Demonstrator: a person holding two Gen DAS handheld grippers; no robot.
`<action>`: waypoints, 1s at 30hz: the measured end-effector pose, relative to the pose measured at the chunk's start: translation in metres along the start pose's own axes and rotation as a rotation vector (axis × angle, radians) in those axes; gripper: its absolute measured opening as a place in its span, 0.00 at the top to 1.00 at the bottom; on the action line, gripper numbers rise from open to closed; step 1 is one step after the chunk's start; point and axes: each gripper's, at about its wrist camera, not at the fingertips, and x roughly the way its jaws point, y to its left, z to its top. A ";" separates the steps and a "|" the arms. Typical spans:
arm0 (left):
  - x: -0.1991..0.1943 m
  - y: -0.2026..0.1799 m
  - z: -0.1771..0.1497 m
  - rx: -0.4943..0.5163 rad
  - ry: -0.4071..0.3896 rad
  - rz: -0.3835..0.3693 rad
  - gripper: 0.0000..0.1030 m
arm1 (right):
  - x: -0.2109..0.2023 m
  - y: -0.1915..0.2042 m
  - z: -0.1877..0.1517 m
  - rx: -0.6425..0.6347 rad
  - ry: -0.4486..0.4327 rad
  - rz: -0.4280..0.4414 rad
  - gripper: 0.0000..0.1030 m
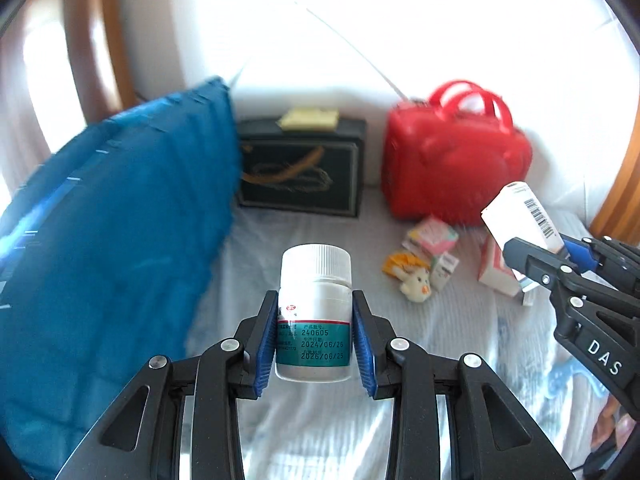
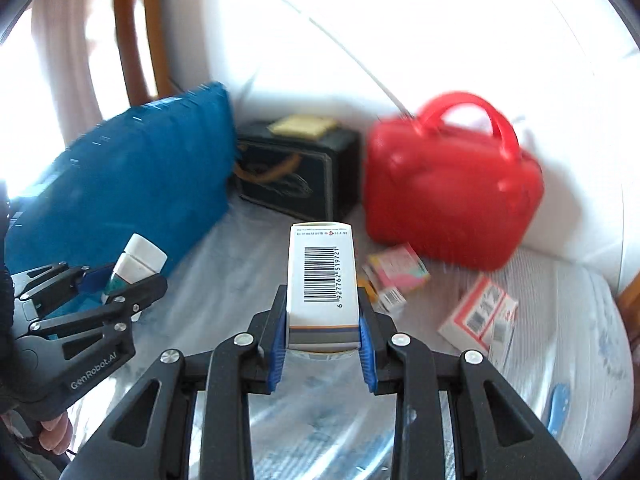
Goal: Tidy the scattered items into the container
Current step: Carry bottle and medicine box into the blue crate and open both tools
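Observation:
My left gripper (image 1: 315, 340) is shut on a white pill bottle (image 1: 315, 304) with a teal label, held above the bed. My right gripper (image 2: 323, 332) is shut on a white medicine box (image 2: 322, 280) with a barcode; the box also shows in the left wrist view (image 1: 520, 216). The red plastic case (image 1: 452, 160) with handles stands shut at the back right, also in the right wrist view (image 2: 448, 192). In front of it lie a pink box (image 2: 400, 268), a small white box (image 2: 392, 298), a red-and-white box (image 2: 478, 316) and a small chick toy (image 1: 418, 282).
A blue pillow (image 1: 108, 232) leans at the left. A dark box (image 1: 300, 172) with a yellow pad on top stands at the back between pillow and case. The bed sheet (image 1: 320, 420) is pale and striped. A wooden frame (image 2: 136, 40) rises behind.

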 end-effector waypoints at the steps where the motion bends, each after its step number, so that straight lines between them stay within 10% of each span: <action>1: -0.016 0.011 0.001 -0.014 -0.020 0.013 0.67 | -0.011 0.012 0.006 -0.016 -0.020 0.014 0.71; 12: -0.122 0.152 -0.008 -0.142 -0.154 0.214 0.67 | -0.084 0.171 0.058 -0.193 -0.195 0.204 0.71; 24: -0.128 0.271 -0.028 -0.232 -0.111 0.291 0.66 | -0.069 0.311 0.091 -0.291 -0.209 0.320 0.71; 26: -0.121 0.279 -0.029 -0.245 -0.101 0.276 0.51 | -0.064 0.329 0.096 -0.301 -0.207 0.327 0.71; 27: -0.120 0.285 -0.030 -0.250 -0.103 0.275 0.25 | -0.060 0.335 0.098 -0.303 -0.205 0.331 0.70; 30: -0.123 0.289 -0.035 -0.241 -0.145 0.293 0.10 | -0.049 0.341 0.102 -0.306 -0.204 0.291 0.23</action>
